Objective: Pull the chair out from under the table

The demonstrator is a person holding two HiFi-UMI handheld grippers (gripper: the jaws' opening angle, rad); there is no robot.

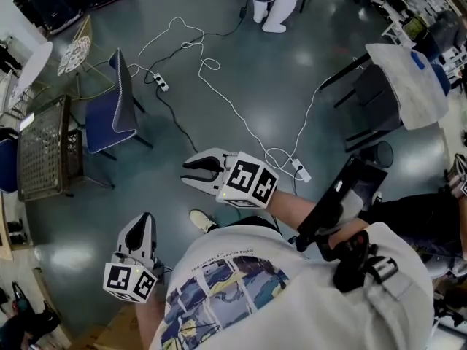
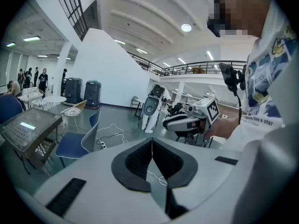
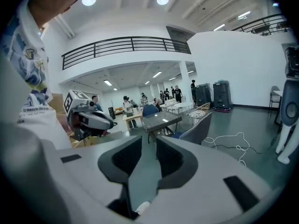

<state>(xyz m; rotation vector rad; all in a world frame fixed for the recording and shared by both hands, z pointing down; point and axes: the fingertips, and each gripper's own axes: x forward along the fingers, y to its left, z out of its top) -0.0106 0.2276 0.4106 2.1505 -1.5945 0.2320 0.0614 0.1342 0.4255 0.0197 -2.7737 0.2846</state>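
Left gripper (image 1: 144,223) clenched, empty; right gripper (image 1: 195,172) released, empty. Both well apart from chair (image 1: 108,119). Risk, I judged: chair legs snagging power strip (image 1: 160,84) lead.

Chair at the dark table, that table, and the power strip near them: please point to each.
Chair (image 1: 108,126), head view, on the blue seat.
Table (image 1: 42,150), head view, on its dark top.
Power strip (image 1: 161,84), head view, on its white body.

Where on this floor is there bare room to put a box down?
Bare floor lies between the blue chair and the left claw, and between the white cable and the cloth-draped table. The middle is crowded with cable and power strips.
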